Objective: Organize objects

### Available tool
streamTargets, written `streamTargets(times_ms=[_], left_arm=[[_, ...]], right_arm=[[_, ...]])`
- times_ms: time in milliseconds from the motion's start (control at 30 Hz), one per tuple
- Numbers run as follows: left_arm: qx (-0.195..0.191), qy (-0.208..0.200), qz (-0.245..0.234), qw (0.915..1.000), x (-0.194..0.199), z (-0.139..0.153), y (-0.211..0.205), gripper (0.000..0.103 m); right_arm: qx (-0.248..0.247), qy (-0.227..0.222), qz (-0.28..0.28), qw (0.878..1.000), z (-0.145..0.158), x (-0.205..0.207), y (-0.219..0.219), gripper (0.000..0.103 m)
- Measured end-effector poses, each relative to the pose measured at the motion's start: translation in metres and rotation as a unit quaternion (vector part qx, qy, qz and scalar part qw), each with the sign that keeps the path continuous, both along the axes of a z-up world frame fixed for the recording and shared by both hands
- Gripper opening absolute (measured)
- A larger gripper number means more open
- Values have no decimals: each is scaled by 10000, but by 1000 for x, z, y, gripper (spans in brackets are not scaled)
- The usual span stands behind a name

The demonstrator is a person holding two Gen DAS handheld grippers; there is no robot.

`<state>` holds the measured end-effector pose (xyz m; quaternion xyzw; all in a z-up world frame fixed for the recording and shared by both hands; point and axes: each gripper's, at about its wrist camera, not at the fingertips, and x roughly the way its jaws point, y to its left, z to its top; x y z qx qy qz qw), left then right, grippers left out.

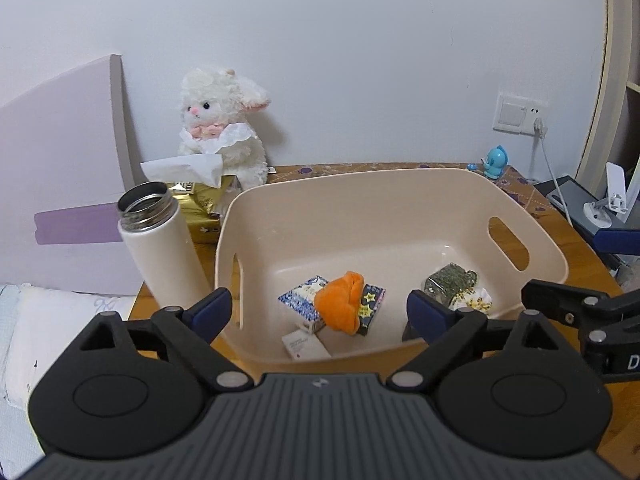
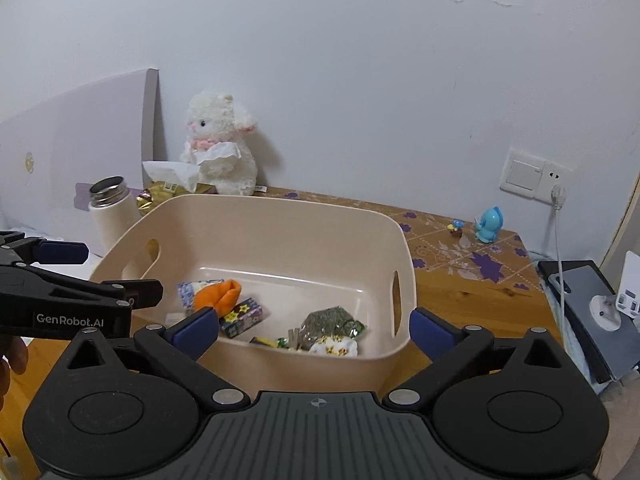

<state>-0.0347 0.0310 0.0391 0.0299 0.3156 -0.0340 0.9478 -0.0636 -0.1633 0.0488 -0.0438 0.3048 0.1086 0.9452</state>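
A beige plastic bin stands on the wooden table. Inside lie an orange plush piece, a blue-white tissue pack, a dark star-printed box, a green packet and a white flowered item. My left gripper is open and empty over the bin's near rim. My right gripper is open and empty at the near rim. The left gripper also shows at the left of the right wrist view.
An open white thermos stands left of the bin. Behind it are a gold tissue pack and a white plush bunny. A blue figurine stands at the back right. A wall socket with cable is right.
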Motion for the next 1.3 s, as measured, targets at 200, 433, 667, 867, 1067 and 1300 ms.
streamTargets(times_ms=[200, 433, 667, 867, 1067, 1300], left_arm=[[-52, -87, 46, 9999, -27, 7, 5, 95], [13, -160, 67, 9998, -59, 11, 7, 95], [44, -148, -54, 9999, -92, 11, 6, 95], [-17, -147, -175, 9997, -115, 13, 2, 95], [24, -167, -123, 9998, -139, 16, 1, 95], [135, -193, 105, 9997, -159, 22, 5, 95]], right_arm=[[62, -11, -57, 10000, 4, -26, -3, 103], [110, 101, -46, 9999, 2, -52, -8, 103], [141, 112, -60, 9998, 2, -78, -9, 103], [301, 209, -114, 9993, 3, -100, -15, 103], [212, 133, -111, 9996, 6, -121, -18, 103], [195, 151, -92, 9997, 10, -137, -20, 103]])
